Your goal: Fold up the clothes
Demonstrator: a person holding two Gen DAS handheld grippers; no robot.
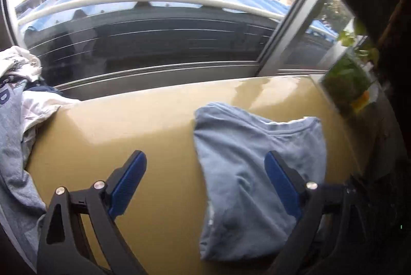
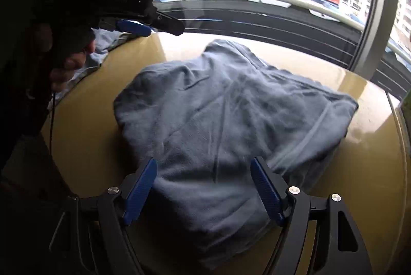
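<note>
Blue shirt (image 2: 226, 120): folded into a rough square bundle, lying flat on the tan table (image 1: 143, 126). In the right wrist view it spreads ahead of and between the right fingers; in the left wrist view it lies ahead and toward the right-hand finger, which overlaps its edge.
Window (image 1: 154, 43): beyond the table's far edge, ahead of both fingertip pairs. A pale rail, blue corrugated roofing and a building with a red sign show through the glass.
Table: glossy tan top with window glare, bare between the left fingers and around the bundle.
Clothes pile (image 1: 18, 115): grey and white garments heaped at the table's left end, outside the left-hand finger of the left gripper.
Right gripper (image 2: 204, 172): angled down over the near part of the shirt. Jaws spread wide, the fabric between the blue pads (image 2: 140, 191); whether the pads press on it cannot be told.
Left gripper (image 1: 205, 167): angled down at the table, jaws released and wide. Only tabletop and the shirt's left edge lie between the fingers; nothing is grasped. In the right wrist view it hangs above the table at upper left.
Hand (image 2: 69, 64): wrapped around the left gripper's handle, dark sleeve behind.
Plant (image 1: 352, 79): green leaves in a clear container at the table's far right corner, outside the right-hand finger.
</note>
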